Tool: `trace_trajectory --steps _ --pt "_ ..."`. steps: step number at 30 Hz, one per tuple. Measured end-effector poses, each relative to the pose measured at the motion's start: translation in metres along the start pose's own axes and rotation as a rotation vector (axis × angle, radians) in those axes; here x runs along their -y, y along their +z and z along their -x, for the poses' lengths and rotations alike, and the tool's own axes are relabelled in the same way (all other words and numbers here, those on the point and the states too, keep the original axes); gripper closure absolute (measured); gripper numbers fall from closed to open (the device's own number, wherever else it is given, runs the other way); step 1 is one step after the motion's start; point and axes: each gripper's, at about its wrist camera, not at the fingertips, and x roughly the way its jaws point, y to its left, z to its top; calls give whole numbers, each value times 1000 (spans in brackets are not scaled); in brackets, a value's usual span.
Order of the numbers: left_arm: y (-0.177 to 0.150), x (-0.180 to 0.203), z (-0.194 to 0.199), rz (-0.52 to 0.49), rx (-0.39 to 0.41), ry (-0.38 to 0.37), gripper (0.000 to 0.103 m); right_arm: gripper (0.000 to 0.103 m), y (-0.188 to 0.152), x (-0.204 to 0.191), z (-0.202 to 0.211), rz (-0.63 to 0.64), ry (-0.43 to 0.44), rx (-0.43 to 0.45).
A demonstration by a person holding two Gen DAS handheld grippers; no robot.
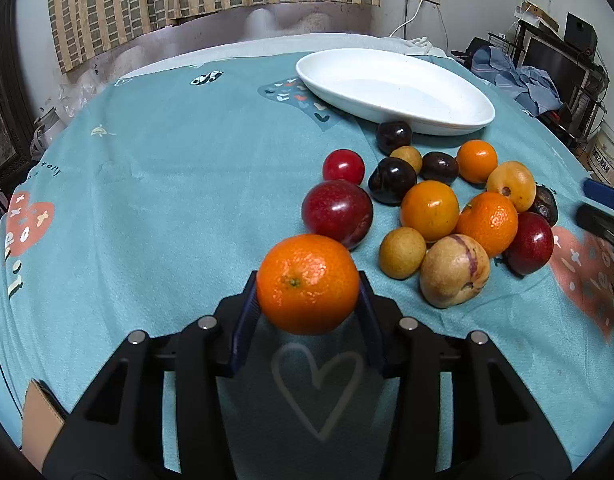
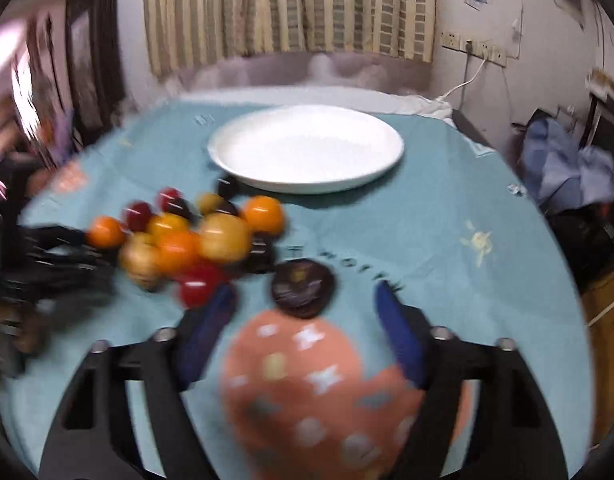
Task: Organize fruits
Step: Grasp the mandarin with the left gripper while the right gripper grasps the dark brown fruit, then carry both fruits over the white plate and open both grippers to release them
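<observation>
In the left wrist view, your left gripper (image 1: pixel 309 296) is pinching an orange (image 1: pixel 307 283), nearest you from the empty white plate (image 1: pixel 395 88); be lifting it straight, clear of the plum. In the right wrist view, your right gripper (image 2: pixel 303 308) is spreading around a dark wrinkled fruit (image 2: pixel 302 288), not touching; be centring before squeezing.

We see the tangerine (image 1: pixel 307 283) between the left gripper (image 1: pixel 309 300) fingers, nearest us on the tablecloth (image 1: pixel 167 200); the plum (image 1: pixel 337 213) lies just behind it; the fruit pile (image 1: pixel 451 200) spreads to its right; the plate (image 1: pixel 391 88) sits behind the pile.
</observation>
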Motion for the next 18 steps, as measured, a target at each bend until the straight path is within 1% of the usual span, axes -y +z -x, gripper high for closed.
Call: trace_trajectory --steps 2,4,7,10,12,15,16,17,18 --pt "1 -1 -1 2 -1 -4 56 47 -2 9 -16 -26 19 -46" --pt "1 -1 -1 5 -2 -7 56 47 -5 10 -20 -42 66 -46" --pt "1 -1 -2 4 -3 -6 56 47 -3 1 -25 -11 45 -53" --pt "1 -1 -2 5 -2 -7 56 46 1 -5 -36 -6 28 -100" --pt "0 -1 -3 3 -2 -5 56 46 3 -5 -37 -9 29 -99" --pt "1 0 -4 1 -1 -6 56 47 4 -8 -39 5 -5 -101" --pt "2 -1 -4 2 -1 -10 56 49 7 -10 -40 3 -8 -97" --pt "2 0 -4 4 1 -14 57 55 8 -9 -40 -6 -3 -90" --pt "1 -1 -3 8 4 -21 58 56 9 -7 -39 -19 14 -82"
